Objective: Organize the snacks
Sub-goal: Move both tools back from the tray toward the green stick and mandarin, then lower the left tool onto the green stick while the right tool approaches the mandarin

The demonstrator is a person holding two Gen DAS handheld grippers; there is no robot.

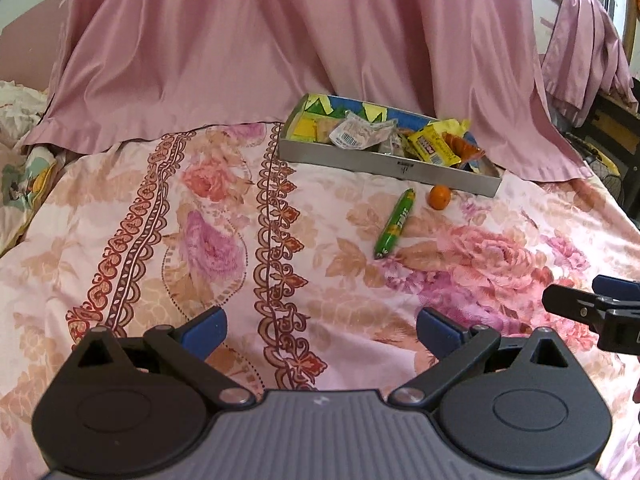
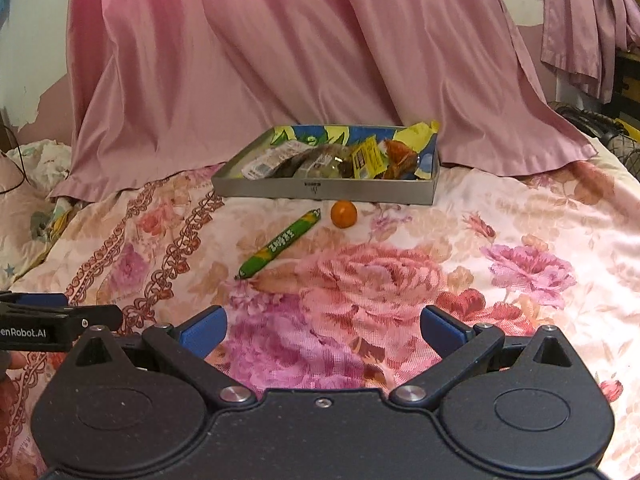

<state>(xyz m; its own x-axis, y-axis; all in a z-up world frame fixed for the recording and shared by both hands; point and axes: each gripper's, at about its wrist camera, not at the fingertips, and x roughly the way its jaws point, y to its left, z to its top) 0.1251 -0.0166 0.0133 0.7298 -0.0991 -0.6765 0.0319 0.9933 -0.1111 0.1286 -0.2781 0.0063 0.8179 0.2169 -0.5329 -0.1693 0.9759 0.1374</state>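
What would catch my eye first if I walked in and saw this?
Probably the grey tray heaped with bright snack packets, sitting on the flowered bedspread against a big pink drape. Just in front of the tray, loose on the bedspread, lie a green wrapped stick and, apart to its right, a small orange fruit. Nearest the camera, both grippers' blue-tipped jaws stand wide open and empty.

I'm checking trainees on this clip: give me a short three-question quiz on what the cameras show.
1. True or false: the orange lies inside the tray.
2. Which snack lies on the bedspread beside the orange? A) green stick B) chocolate bar C) biscuit tin
3. Fill in: both the left gripper and the right gripper have their fingers ____.

Key: 1 false, it lies on the bedspread in front of the tray; 2 A; 3 open, holding nothing.
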